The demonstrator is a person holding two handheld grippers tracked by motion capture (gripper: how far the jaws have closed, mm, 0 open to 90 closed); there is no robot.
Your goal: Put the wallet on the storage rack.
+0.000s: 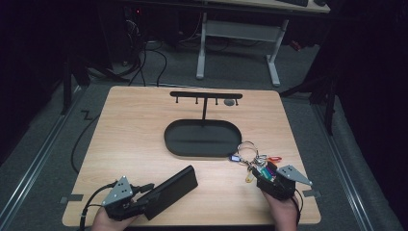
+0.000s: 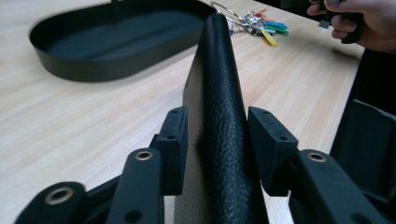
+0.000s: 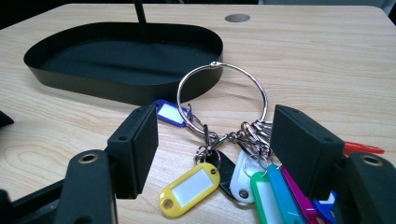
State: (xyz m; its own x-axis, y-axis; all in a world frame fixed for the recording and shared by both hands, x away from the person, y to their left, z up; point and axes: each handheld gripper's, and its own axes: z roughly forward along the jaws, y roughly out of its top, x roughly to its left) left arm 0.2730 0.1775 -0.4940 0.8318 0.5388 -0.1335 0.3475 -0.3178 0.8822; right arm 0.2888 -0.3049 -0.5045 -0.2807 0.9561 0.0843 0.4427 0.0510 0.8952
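In the high view, the wooden table has free surface across its left half and far corners. A black oval tray sits near the middle, and a T-shaped stand rises from its far side. The left gripper sits at the near left corner, close to the table's front edge. A black leather wallet runs from that gripper diagonally toward the tray, stopping short of it. The right gripper sits near the front right edge. A bunch of keys on a large metal ring lies just ahead of it, the ring close beside the tray's right end.

In the left gripper view, the wallet stands on edge between the two jaws. The jaws are spread a little wider than the wallet: a thin gap shows on the left, while the right jaw lies against or very near the leather. The tray lies ahead to the left with bare wood before it, and the keys lie far ahead.

In the right gripper view, the jaws stand wide apart and press on nothing. The key bunch with its coloured tags lies on the wood between them, nearer the right jaw, which may touch the tags. The ring leans toward the tray.
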